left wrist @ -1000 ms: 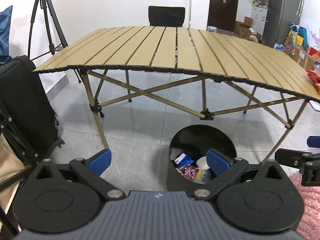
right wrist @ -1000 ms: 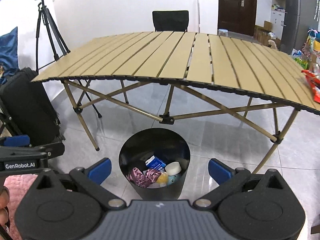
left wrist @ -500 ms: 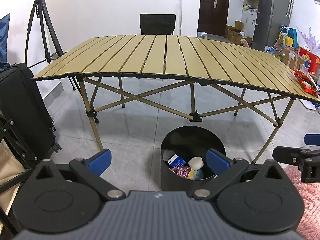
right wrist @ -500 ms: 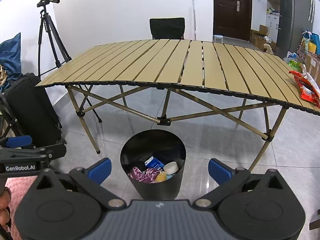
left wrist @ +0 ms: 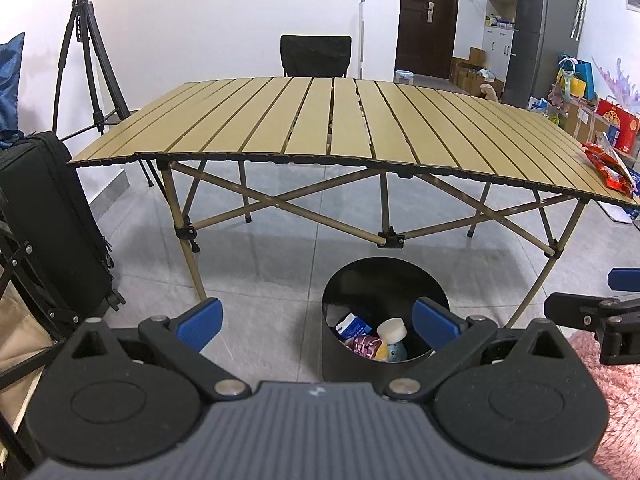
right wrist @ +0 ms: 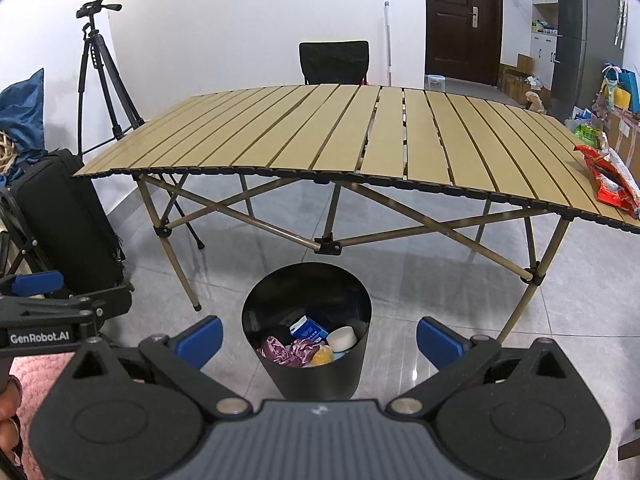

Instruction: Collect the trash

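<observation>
Left gripper (left wrist: 316, 322): jaws spread wide, blue pads well apart, nothing between them; it hangs above the floor just left of the bin.
Right gripper (right wrist: 318, 338): also wide open and empty, with the bin showing in the gap between its blue pads.
Writing: "GenRobot.AI" in white on the black side of the left gripper, seen at the left edge of the right wrist view; a person's fingers (right wrist: 9, 408) grip below it.
Trash bin (right wrist: 307, 376): black round bin standing on the grey tiled floor, in front of the table's near edge.
Bin contents: a blue and white carton (right wrist: 308, 329), a crumpled purple wrapper (right wrist: 286, 351), a white round lid or cup (right wrist: 342, 338) and something yellow (right wrist: 323, 356); the bin is partly filled.
Table (right wrist: 340, 136): folding table with tan slats on crossed legs, its top mostly bare.
Snack wrapper (right wrist: 610, 180): red and white, crumpled, lying on the table's far right end near the edge; its print is too small to read.
Beyond: a black chair (right wrist: 334, 62) behind the table, a tripod (right wrist: 102, 76) to the left, a dark door (right wrist: 462, 20) at the back.
</observation>
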